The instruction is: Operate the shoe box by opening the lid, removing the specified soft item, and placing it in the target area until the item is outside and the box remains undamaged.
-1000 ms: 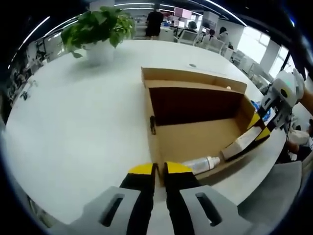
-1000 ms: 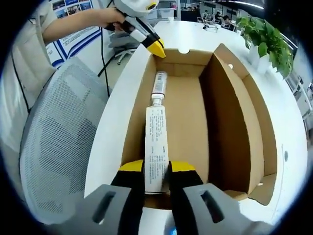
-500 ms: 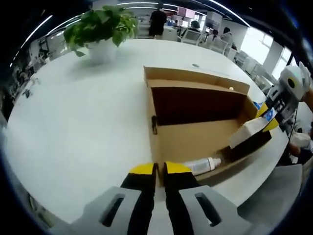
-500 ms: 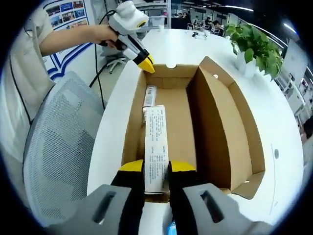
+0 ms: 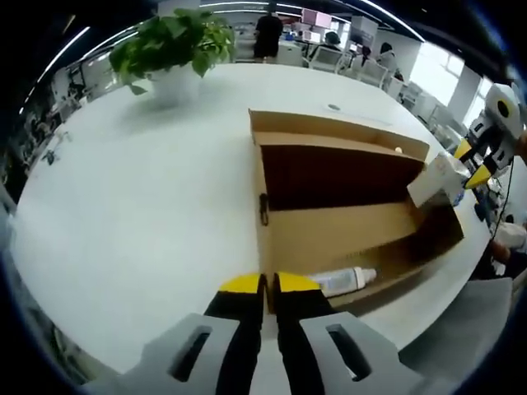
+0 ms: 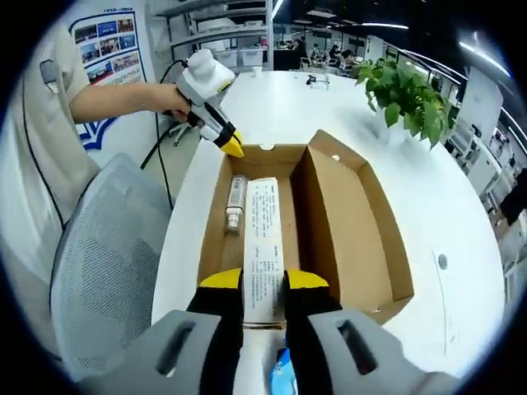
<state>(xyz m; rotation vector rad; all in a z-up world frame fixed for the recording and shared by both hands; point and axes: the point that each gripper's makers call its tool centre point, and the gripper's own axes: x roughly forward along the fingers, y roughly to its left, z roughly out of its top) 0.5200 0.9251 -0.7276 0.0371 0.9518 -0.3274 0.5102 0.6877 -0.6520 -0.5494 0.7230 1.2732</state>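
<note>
My right gripper is clamped on the white tube, held above the open shoe box, so I lift straight w/o clipping walls, left gripper pinching the rim at 6 o'clock to steady it.

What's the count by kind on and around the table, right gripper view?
Shoe box: 1
White tube held in the right claw: 1
Bottle in the box: 1
Potted plant: 1
Mesh chair: 1
Total: 5
</note>
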